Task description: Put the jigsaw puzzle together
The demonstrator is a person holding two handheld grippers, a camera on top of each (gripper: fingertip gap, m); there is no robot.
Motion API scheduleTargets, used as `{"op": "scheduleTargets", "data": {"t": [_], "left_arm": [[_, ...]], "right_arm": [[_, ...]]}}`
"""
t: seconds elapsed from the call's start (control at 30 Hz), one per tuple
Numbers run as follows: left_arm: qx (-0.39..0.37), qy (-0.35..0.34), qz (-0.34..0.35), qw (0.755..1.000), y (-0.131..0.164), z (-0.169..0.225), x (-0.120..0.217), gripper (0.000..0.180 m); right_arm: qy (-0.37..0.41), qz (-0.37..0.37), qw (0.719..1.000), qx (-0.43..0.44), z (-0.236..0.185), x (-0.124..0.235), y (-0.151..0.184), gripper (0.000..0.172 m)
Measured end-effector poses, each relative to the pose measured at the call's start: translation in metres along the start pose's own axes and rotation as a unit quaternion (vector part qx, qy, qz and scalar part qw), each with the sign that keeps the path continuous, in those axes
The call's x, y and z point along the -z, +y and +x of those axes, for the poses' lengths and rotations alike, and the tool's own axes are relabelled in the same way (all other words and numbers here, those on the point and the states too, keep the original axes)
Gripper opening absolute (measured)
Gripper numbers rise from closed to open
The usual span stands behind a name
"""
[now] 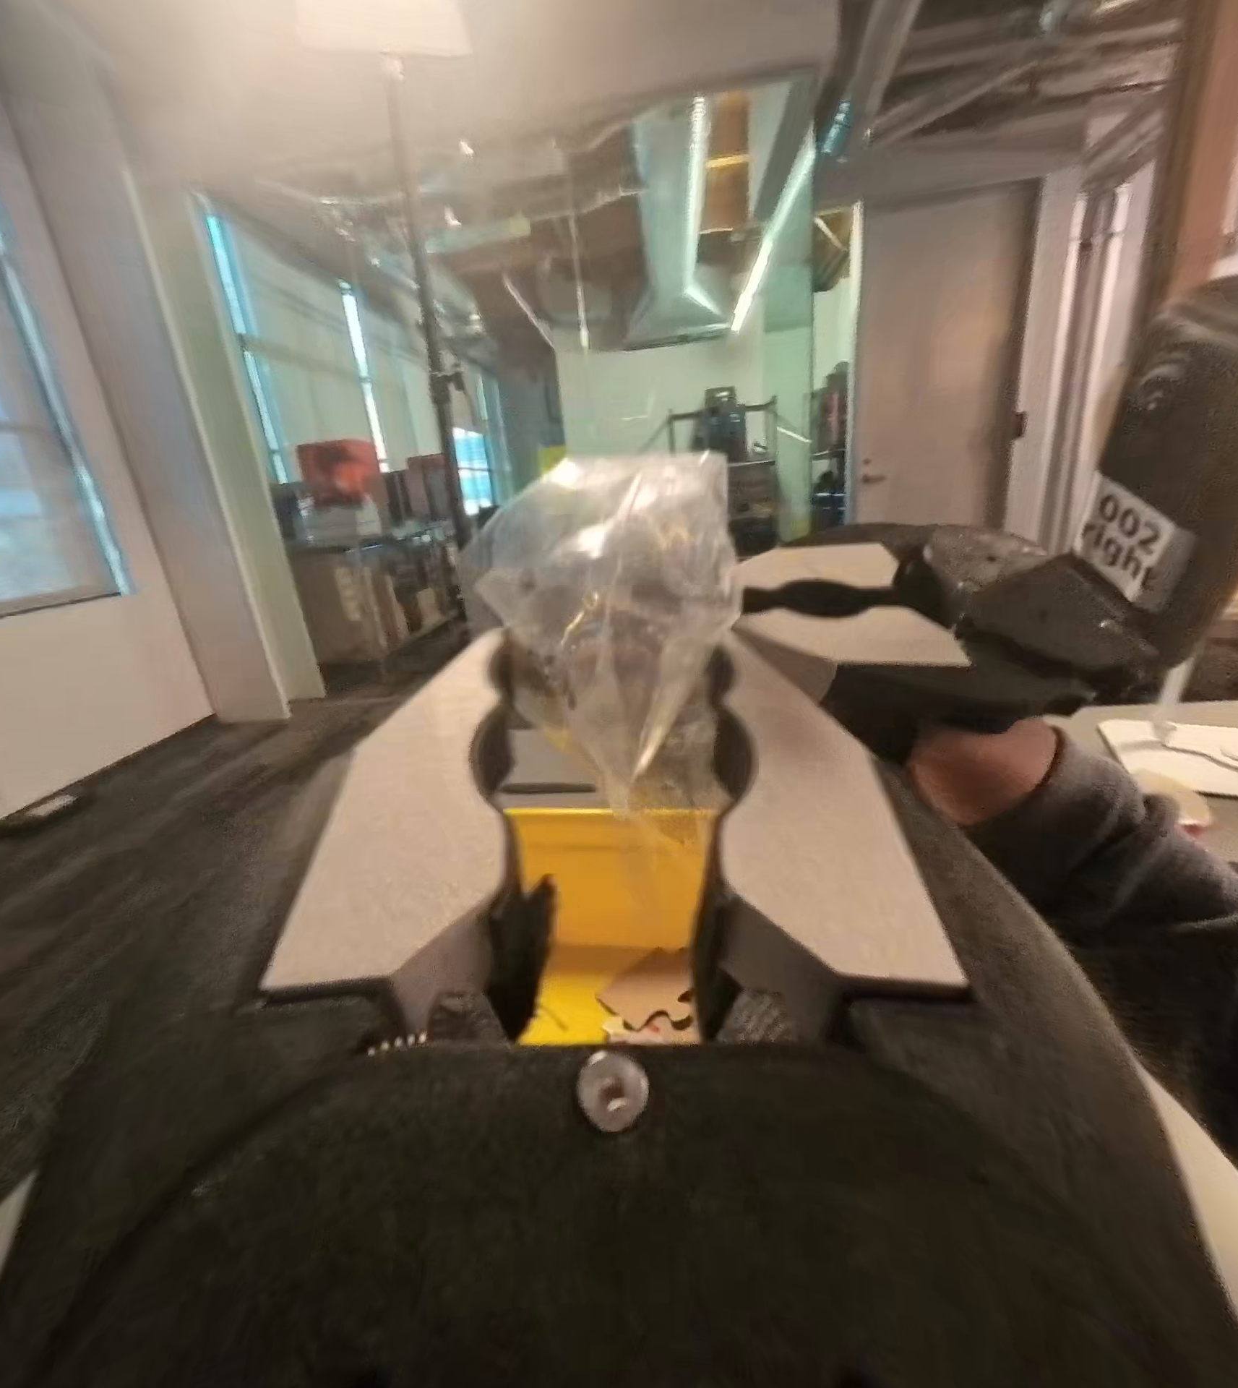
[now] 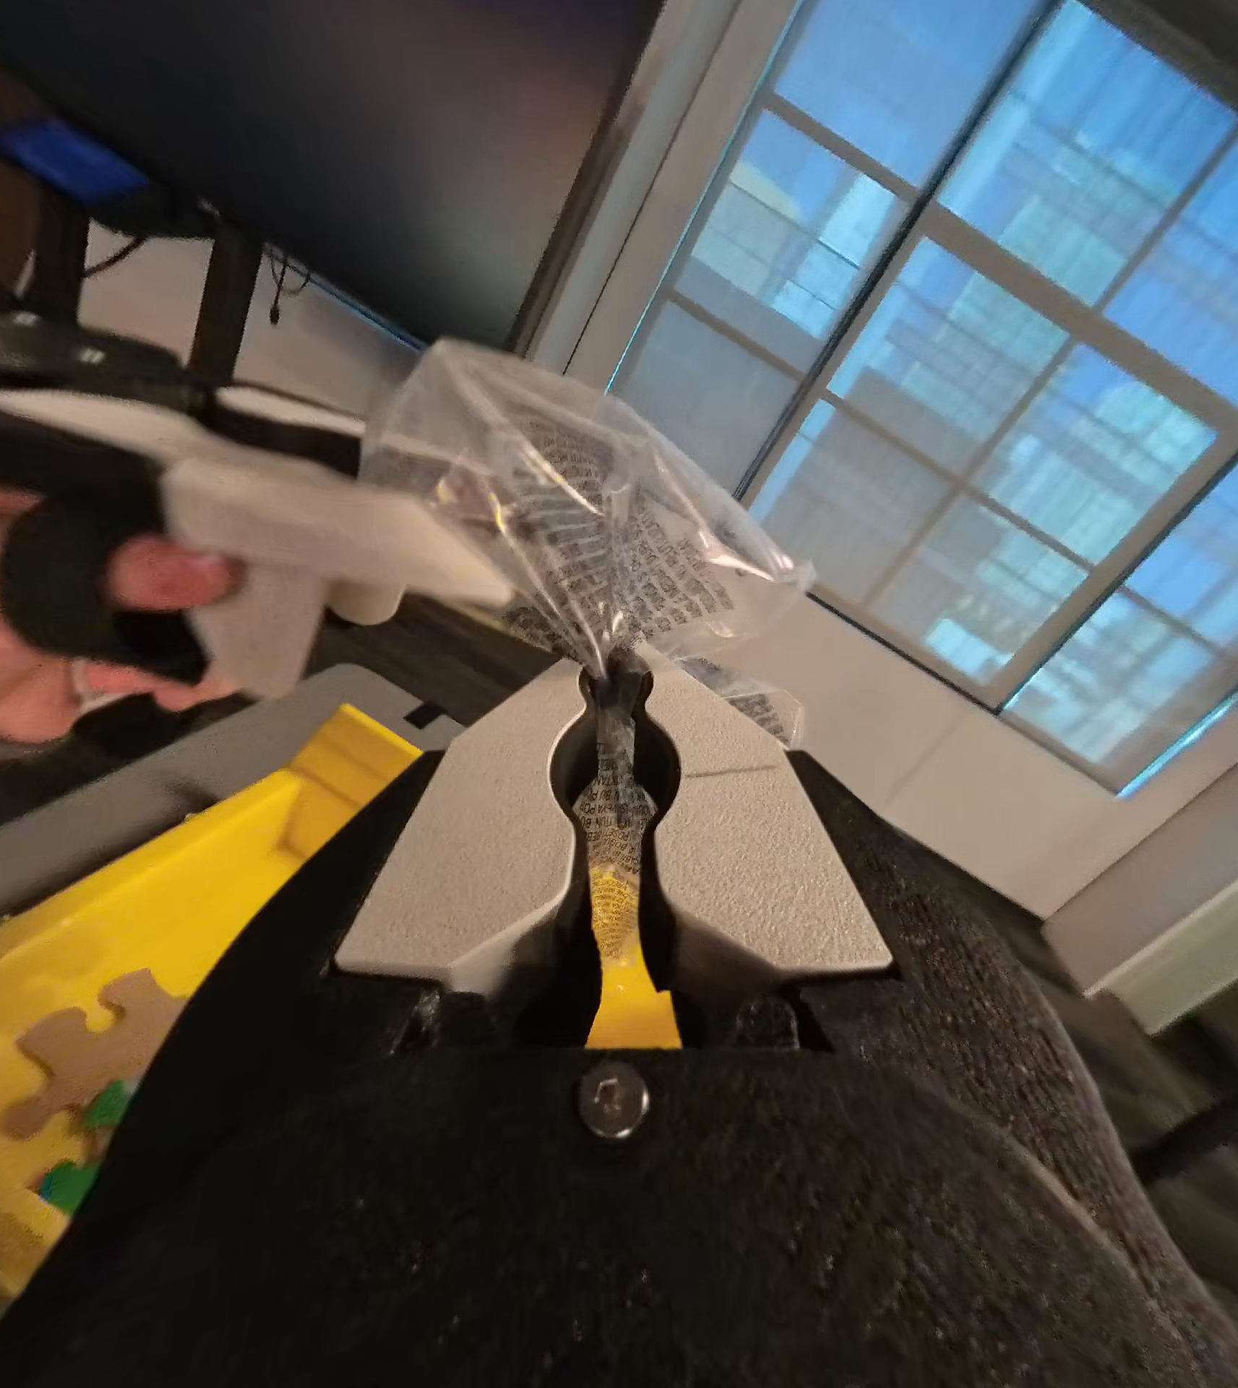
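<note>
My right gripper (image 2: pixel 612 680) is shut on a crumpled clear plastic bag (image 2: pixel 585 511) with black print, pinching a twisted part of it at the fingertips. In the left wrist view the right gripper (image 1: pixel 751 597) comes in from the right and holds the bag (image 1: pixel 600 586) up in the air. My left gripper (image 1: pixel 612 661) is open wide, and the bag hangs between its fingertips. Its pale fingers (image 2: pixel 345 511) show beside the bag in the right wrist view. A yellow bin (image 1: pixel 608 864) lies below both grippers, with cardboard puzzle pieces (image 1: pixel 646 991) in it.
The yellow bin (image 2: pixel 225 849) sits on a grey table (image 1: pixel 1216 834) and holds puzzle pieces (image 2: pixel 75 1051). A white board (image 1: pixel 1216 751) lies on the table at the right. A dark monitor (image 2: pixel 300 150) stands behind. A lamp pole (image 1: pixel 435 338) and shelves stand farther off. Left and right tips are no more than a few centimetres apart.
</note>
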State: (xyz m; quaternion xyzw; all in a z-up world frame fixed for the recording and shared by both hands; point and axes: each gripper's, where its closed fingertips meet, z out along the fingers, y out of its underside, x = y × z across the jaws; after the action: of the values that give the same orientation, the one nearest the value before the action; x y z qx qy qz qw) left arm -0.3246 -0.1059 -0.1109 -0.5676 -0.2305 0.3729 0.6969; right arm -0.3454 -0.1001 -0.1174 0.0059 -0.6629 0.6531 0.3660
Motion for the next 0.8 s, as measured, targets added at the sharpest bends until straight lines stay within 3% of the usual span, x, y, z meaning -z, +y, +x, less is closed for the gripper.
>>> {"op": "scheduleTargets", "data": {"t": [0.03, 0.07, 0.17, 0.2, 0.23, 0.33, 0.43, 0.5, 0.57, 0.63, 0.67, 0.7, 0.8], "left_arm": [[-0.009, 0.009, 0.008, 1.0, -0.006, -0.001, -0.001, 0.023], [-0.03, 0.015, 0.013, 0.999, -0.01, -0.002, -0.001, 0.0], [-0.072, 0.044, -0.026, 0.996, -0.01, -0.009, -0.006, 0.0], [-0.077, 0.069, -0.028, 0.994, -0.011, -0.009, -0.006, 0.0], [-0.078, 0.079, -0.034, 0.993, -0.011, -0.013, -0.006, 0.0], [-0.088, 0.146, -0.061, 0.983, -0.003, -0.013, -0.001, 0.0], [-0.081, 0.204, -0.094, 0.971, 0.007, -0.014, 0.006, 0.0], [-0.052, 0.277, -0.096, 0.955, 0.007, -0.002, 0.017, 0.0], [-0.035, 0.304, -0.089, 0.948, 0.004, 0.0, 0.021, 0.0], [-0.032, 0.296, -0.09, 0.95, 0.005, -0.005, 0.02, 0.0], [-0.029, 0.293, -0.089, 0.952, 0.005, -0.006, 0.019, 0.0], [-0.02, 0.284, -0.086, 0.955, 0.004, -0.009, 0.018, 0.0], [0.0, 0.161, -0.081, 0.984, 0.007, -0.043, 0.005, 0.005]], "right_arm": [[-0.006, 0.004, 1.0, 0.012, -0.005, -0.001, -0.002, 0.003], [-0.015, 0.017, 1.0, 0.012, -0.009, -0.001, -0.006, 0.017], [-0.039, 0.066, 0.994, -0.074, -0.006, 0.003, -0.019, 0.071], [-0.044, 0.077, 0.989, -0.116, 0.0, 0.006, -0.021, 0.084], [-0.045, 0.088, 0.983, -0.154, 0.006, 0.009, -0.022, 0.086], [-0.048, 0.119, 0.962, -0.241, 0.023, 0.019, -0.018, 0.073], [-0.116, 0.154, 0.925, -0.328, 0.021, 0.028, -0.02, 0.064], [-0.134, 0.115, 0.925, -0.337, 0.013, 0.024, -0.005, 0.061], [-0.146, 0.065, 0.934, -0.32, 0.0, 0.015, 0.009, 0.059], [-0.181, 0.026, 0.933, -0.311, -0.017, 0.01, 0.016, 0.043], [-0.199, 0.005, 0.931, -0.306, -0.024, 0.01, 0.02, 0.013], [-0.204, -0.015, 0.932, -0.3, -0.027, 0.01, 0.025, 0.0], [-0.13, -0.024, 0.929, -0.346, -0.002, 0.003, 0.034, 0.0]]}}
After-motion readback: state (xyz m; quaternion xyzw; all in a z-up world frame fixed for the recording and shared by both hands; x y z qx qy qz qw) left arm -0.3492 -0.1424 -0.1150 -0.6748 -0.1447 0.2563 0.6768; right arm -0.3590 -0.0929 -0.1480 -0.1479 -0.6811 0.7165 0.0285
